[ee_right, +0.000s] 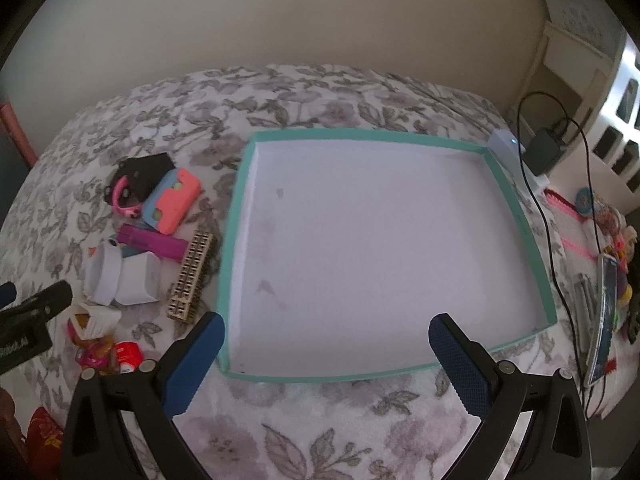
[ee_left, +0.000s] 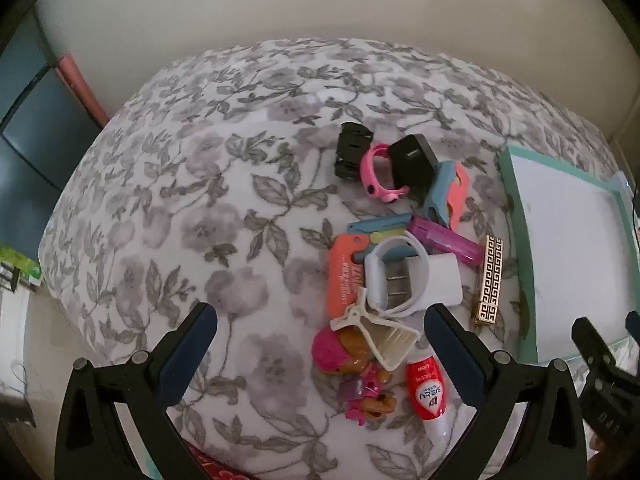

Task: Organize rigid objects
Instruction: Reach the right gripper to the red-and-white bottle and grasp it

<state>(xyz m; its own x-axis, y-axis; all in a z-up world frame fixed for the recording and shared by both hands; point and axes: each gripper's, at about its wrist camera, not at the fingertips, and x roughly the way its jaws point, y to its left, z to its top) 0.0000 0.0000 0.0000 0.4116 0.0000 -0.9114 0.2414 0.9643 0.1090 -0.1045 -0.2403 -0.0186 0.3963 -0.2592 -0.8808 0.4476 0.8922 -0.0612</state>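
Observation:
A pile of small rigid objects lies on the floral bedspread [ee_left: 180,220]: a black clip [ee_left: 350,152], a pink watch [ee_left: 378,176], a black charger [ee_left: 414,162], a purple lighter [ee_left: 444,240], a white watch [ee_left: 396,276], a gold patterned bar [ee_left: 490,280], a cream hair claw [ee_left: 380,334], a doll [ee_left: 352,364] and a red tube [ee_left: 426,392]. A shallow teal-rimmed tray [ee_right: 236,216] with a white floor sits to the pile's right and holds nothing. My left gripper [ee_left: 320,332] is open above the pile's near end. My right gripper [ee_right: 326,334] is open above the tray's near edge.
An orange and blue case [ee_right: 172,200] lies beside the tray's left rim. Beyond the tray's right side are a white box [ee_right: 506,152], a black adapter with cable [ee_right: 544,148], a phone [ee_right: 604,316] and small toys [ee_right: 618,240]. A wall runs behind the bed.

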